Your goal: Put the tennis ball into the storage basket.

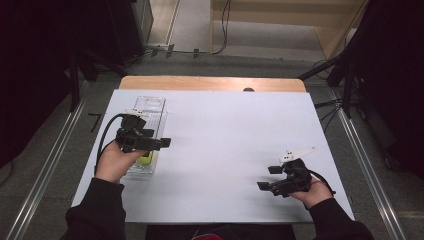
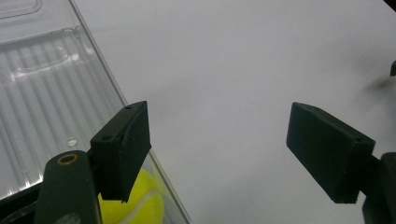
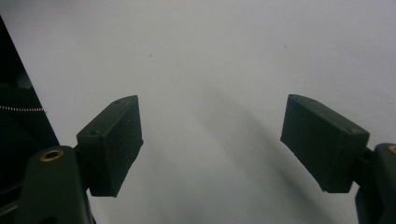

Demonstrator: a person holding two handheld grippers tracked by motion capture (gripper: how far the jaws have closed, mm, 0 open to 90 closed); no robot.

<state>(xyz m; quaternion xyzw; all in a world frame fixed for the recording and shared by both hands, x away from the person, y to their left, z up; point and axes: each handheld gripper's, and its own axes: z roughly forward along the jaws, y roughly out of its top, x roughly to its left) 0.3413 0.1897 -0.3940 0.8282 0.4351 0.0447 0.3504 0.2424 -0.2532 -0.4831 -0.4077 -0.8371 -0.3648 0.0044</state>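
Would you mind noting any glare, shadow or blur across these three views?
High view: evenly lit white table, dark surroundings. Left gripper view: glare on the clear tray, tennis ball soft-edged. Right gripper view: faint diagonal shadows on the table beyond the jaws.

No readable text, label, brand, number or sign appears anywhere.

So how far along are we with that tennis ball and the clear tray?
Looks done: the tennis ball lies in the clear tray at the table's left. In hand: nothing; the left gripper hangs beside the tray with open, empty jaws, and the right gripper is open over bare white table. Left: judging by this, perhaps only drawing the left hand back, unless more items are coming.
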